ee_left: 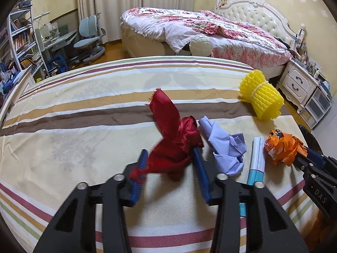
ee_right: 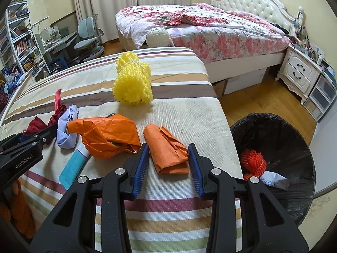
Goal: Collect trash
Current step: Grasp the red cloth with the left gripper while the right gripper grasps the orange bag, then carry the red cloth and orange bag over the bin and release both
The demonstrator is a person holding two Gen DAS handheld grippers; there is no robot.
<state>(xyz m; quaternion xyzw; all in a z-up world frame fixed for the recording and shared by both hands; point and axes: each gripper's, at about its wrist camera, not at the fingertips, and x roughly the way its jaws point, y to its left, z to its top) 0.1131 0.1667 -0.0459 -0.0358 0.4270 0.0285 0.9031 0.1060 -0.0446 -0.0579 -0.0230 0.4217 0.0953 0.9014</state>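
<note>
Striped cloth [ee_right: 179,113]; bin [ee_right: 273,126] only right view.

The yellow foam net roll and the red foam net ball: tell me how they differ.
The yellow foam net roll lies on the striped cloth; the red foam net ball is already in the black-lined bin. The yellow foam net roll is a long bundle tied round its middle, while the red foam net ball looks shorter and rounder. Both are knobbly foam mesh.
</note>
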